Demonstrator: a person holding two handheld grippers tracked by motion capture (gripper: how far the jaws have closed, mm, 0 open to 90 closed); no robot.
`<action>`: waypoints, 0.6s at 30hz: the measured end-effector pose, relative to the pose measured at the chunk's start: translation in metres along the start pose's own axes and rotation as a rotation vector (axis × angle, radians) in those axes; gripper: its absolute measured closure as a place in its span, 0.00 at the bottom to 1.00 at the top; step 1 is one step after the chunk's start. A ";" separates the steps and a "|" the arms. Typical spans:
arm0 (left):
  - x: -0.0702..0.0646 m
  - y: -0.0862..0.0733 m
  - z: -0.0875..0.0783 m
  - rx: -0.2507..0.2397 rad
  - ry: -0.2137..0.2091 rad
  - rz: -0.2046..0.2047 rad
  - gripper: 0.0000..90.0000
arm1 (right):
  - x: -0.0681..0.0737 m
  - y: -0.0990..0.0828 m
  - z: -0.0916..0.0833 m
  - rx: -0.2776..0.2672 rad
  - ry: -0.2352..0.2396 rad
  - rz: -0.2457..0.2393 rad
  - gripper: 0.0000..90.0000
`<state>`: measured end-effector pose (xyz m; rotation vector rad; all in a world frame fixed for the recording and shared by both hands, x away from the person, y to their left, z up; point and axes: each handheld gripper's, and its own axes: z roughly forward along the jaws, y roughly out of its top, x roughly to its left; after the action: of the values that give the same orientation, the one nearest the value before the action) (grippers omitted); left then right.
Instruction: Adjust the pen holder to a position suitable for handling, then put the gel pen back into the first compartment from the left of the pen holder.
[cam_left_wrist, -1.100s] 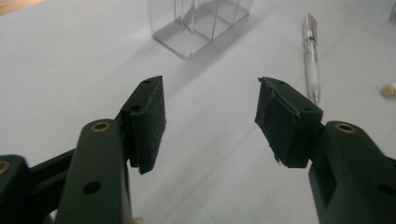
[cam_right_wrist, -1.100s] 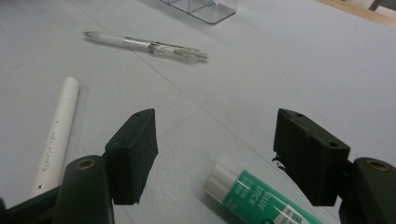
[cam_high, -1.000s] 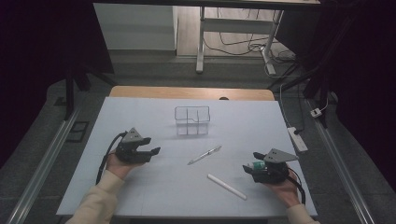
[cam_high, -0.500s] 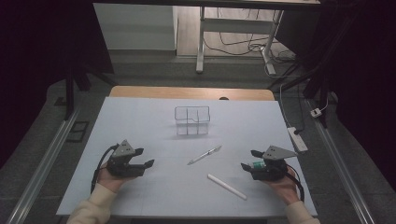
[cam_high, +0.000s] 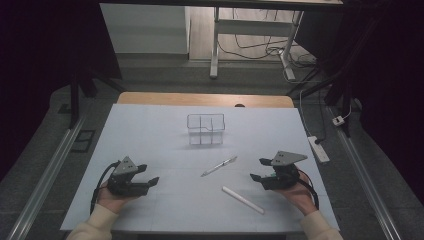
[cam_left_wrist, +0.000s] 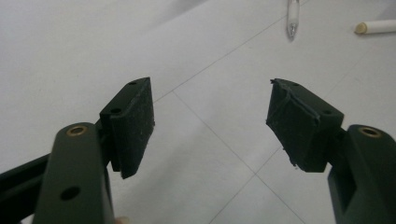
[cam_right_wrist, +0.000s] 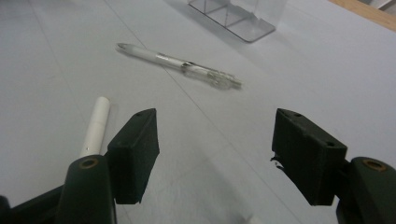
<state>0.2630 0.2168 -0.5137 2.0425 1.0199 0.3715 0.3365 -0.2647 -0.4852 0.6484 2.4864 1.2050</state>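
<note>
Both tools are released and hold nothing: the left tool (cam_high: 150, 181) has just been spreading its jaws over bare tabletop (cam_high: 150, 135), and the right tool (cam_high: 259, 170) sits gaping near the white stick (cam_high: 242, 199). The pen (cam_high: 219, 165) lies between them, before the clear box (cam_high: 205, 129). The pen probably goes first, so approach across its barrel and close at its middle.

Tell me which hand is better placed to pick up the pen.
Right. The right gripper sits open nearer the pen, which lies just ahead of its fingers. The left gripper is farther away.
</note>
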 end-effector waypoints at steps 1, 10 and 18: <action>-0.001 0.000 0.001 0.002 -0.002 -0.001 0.35 | 0.000 0.003 0.002 0.007 0.001 -0.007 0.34; -0.003 -0.001 0.004 0.023 -0.001 0.013 0.34 | 0.001 0.028 0.017 0.012 0.069 -0.041 0.36; -0.003 -0.002 0.003 0.021 -0.005 0.015 0.34 | 0.003 0.041 0.025 0.031 0.094 -0.075 0.35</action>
<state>0.2622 0.2136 -0.5170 2.0697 1.0095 0.3651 0.3556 -0.2241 -0.4678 0.5128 2.5864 1.1979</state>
